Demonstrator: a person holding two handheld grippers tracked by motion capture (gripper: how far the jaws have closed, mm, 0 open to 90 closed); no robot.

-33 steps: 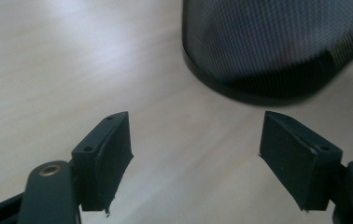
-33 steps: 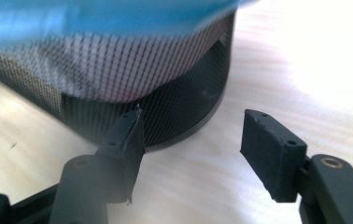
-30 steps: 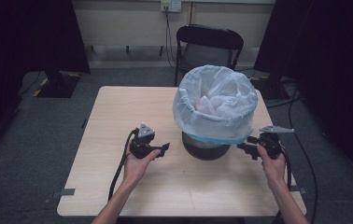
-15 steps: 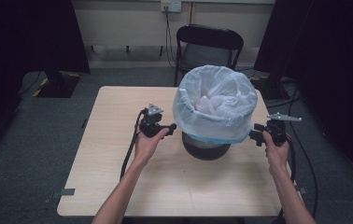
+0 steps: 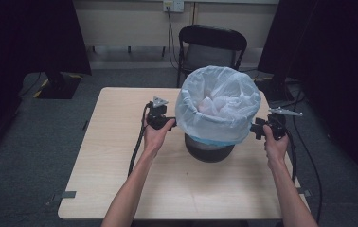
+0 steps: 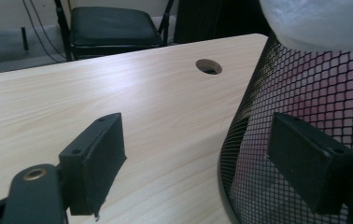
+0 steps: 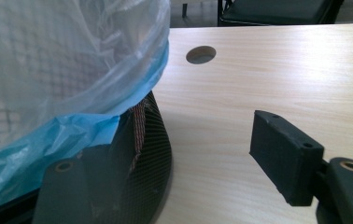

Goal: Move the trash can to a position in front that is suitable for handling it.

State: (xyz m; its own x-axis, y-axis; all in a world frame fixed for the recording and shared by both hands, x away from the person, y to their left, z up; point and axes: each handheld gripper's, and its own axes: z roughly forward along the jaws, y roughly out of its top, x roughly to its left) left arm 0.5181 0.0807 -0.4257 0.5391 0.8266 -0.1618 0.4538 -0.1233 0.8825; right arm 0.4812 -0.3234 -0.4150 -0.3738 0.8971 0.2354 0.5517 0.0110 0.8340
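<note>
A black mesh bin (image 5: pixel 209 149) stands on the wooden table (image 5: pixel 115 161), lined with a pale translucent bag (image 5: pixel 217 106) folded down over its rim. My left gripper (image 5: pixel 171 124) sits against the bin's left side. Its jaws have just been opening and stand open (image 6: pixel 202 163), with the mesh wall (image 6: pixel 300 98) behind the right one. My right gripper (image 5: pixel 255 130) is at the bin's right side. Its jaws have also just been opening (image 7: pixel 188 172); the left one sits below the bag's blue hem (image 7: pixel 48 140), and the mesh edge (image 7: pixel 153 140) lies between them without being pressed.
A black chair (image 5: pixel 212 45) stands behind the table. A round cable hole (image 6: pixel 208 66) in the tabletop lies beyond the bin. Cables trail from both grippers over the table's edges. Dark curtains hang to the left and right.
Both hands have moved away from the person, up along the bin's sides. The left one has also closed in on the bag. Both pairs of jaws stand wider than before.
</note>
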